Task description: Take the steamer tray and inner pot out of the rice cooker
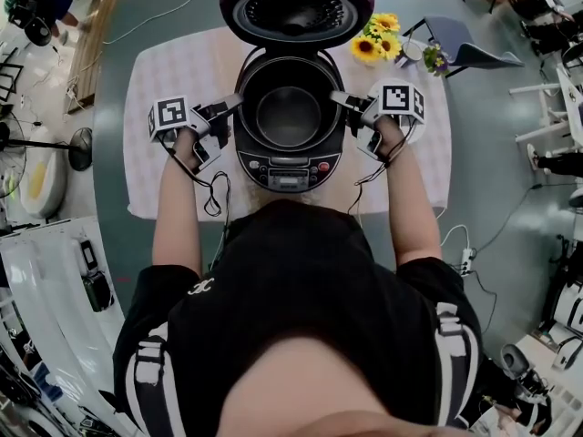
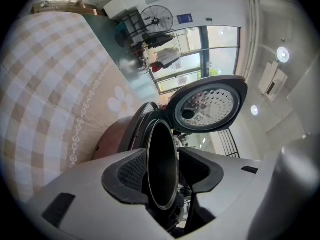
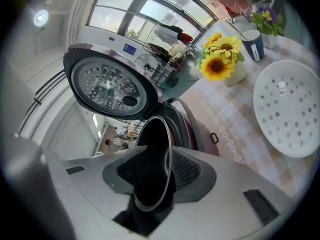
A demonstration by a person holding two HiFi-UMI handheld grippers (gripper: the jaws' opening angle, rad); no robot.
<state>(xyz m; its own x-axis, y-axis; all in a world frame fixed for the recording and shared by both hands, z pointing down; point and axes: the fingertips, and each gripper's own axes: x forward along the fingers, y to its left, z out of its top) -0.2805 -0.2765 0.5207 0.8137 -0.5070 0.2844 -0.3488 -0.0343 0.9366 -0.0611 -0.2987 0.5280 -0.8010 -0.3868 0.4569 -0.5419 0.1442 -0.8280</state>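
Left hand-held gripper and right hand-held gripper reach in from opposite sides of the cooker, and each one pinches the thin rim of the inner pot, with one pad on the outer side of the rim and the other inside it. Both views along the jaws show that metal edge running between the pads. Underneath, the desk wears a pale checked cloth. At its middle stands the dark red rice cooker, control panel toward the person, its lid tipped fully back and showing a perforated inner plate. The inner pot sits down in the cooker body, dark and empty. A white perforated steamer tray lies flat on the cloth, out of the cooker on its right side. Behind it stand sunflowers and, just beside them, a blue cup
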